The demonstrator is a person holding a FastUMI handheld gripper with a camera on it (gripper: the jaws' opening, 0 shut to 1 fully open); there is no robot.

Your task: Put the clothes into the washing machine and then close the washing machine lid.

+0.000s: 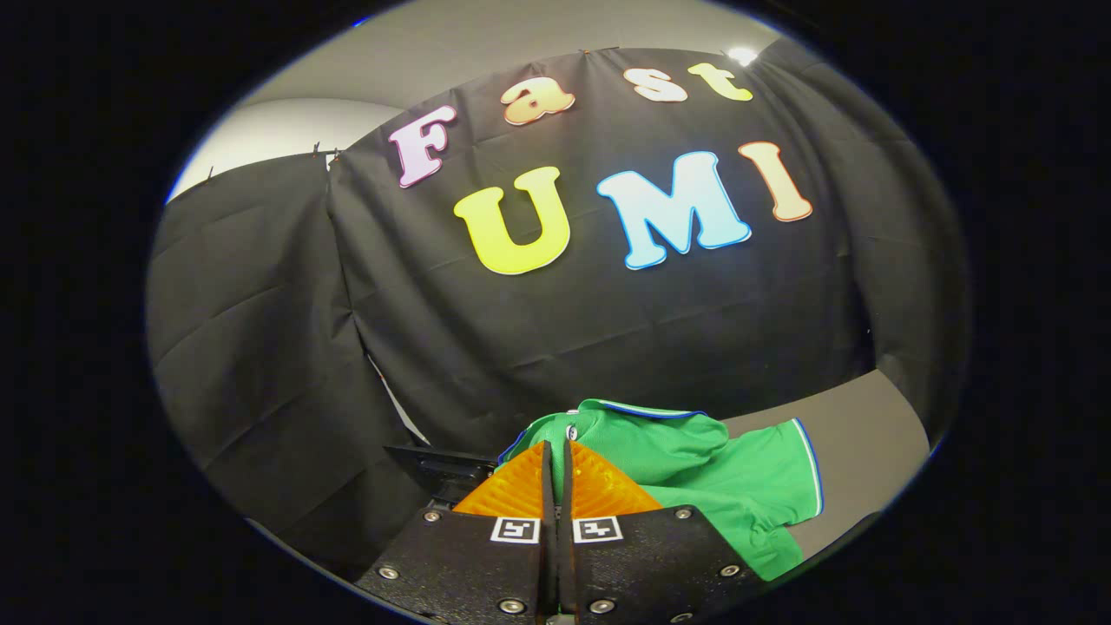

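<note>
1. Nearest, the gripper (556, 451) has its two fingers drawn together, with only a thin slit between them. A narrow strip of green cloth shows in that slit, so they appear to be clamped on the shirt near its collar; how deep the bite goes cannot be told.

2. Just ahead of the fingers and off to their right lies the bright green short-sleeved polo shirt with white and blue trim (738, 486), rumpled. One sleeve spreads away to the right over the flat grey tabletop (855, 417).

3. To the left of the fingers, a dark flat-edged object (434, 464) sits low and close. It may be part of the washing machine or its lid, but too little shows to say.

4. Beyond everything hangs the black cloth booth wall (538, 330), creased, with pale grey room wall above it.

5. Risks, as a judgement: a shallow pinch on thin fabric could slip when lifted. The trailing sleeve and body could drag over the table edge or snag on the dark object, leaving cloth hanging out so the lid cannot close.

6. Room to move: open air lies above the table, up to the cloth wall. The table's right edge and the dark object on the left are the nearest limits.
</note>
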